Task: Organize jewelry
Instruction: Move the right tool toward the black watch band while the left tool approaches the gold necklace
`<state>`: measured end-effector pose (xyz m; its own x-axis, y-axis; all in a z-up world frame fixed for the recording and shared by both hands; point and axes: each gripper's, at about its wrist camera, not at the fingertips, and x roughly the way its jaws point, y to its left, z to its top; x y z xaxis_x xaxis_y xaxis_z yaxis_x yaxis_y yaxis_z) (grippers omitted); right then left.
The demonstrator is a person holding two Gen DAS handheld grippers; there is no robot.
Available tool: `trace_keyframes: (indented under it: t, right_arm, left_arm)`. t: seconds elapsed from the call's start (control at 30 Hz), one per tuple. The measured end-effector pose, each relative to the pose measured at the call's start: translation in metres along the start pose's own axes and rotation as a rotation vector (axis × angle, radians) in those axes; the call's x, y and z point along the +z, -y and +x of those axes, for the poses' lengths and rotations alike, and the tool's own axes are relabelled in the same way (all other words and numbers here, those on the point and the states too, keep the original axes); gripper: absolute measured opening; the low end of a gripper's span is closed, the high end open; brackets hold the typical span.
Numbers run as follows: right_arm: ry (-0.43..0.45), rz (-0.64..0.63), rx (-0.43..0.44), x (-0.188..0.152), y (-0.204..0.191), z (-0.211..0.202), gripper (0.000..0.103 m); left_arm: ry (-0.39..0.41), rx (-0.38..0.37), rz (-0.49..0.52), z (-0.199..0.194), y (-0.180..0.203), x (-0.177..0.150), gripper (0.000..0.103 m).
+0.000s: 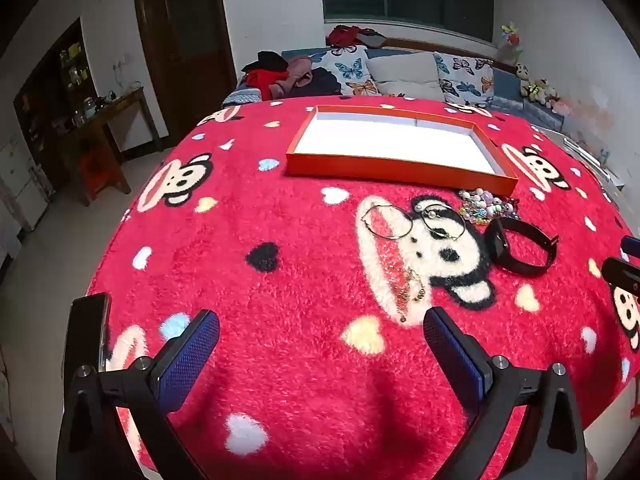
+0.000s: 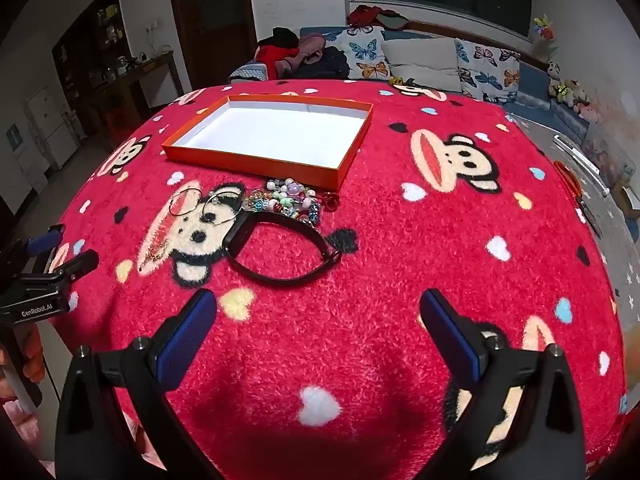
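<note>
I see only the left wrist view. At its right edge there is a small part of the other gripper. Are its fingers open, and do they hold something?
Observer: The right gripper is open. Nothing is between its fingers, which are over the red blanket, on the near side of the black watch band.
Operator: Does anything lie beyond the blanket on the right side?
Observer: Yes, orange-handled scissors lie on the grey surface just past the blanket's right edge.
Operator: Is anything next to the beads?
Observer: A small red charm lies at the right end of the bead pile, by the near corner of the orange box.
</note>
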<state>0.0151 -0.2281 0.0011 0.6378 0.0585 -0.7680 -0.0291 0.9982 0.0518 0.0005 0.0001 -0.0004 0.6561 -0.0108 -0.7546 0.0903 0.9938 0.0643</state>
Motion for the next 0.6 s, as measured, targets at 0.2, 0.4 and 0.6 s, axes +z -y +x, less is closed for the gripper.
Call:
trace_keyframes:
  t: [0.2,0.4,0.6]
  right_arm:
    - [0.002,0.0,0.0,-0.002,0.004,-0.003,0.102]
    - [-0.002,-0.003,0.004,0.0,-0.002,-0.001,0.102]
    - [-0.007,-0.011,0.021,-0.002,-0.002,0.003,0.101]
  left_arm:
    - [-0.021,-0.007,0.013,0.007,0.004,-0.001,0.103]
    - [-0.025,-0.021,0.008,0.008,0.006,-0.001,0.103]
    - [-0.024,-0.033,0.007,0.01,0.008,0.0,0.103]
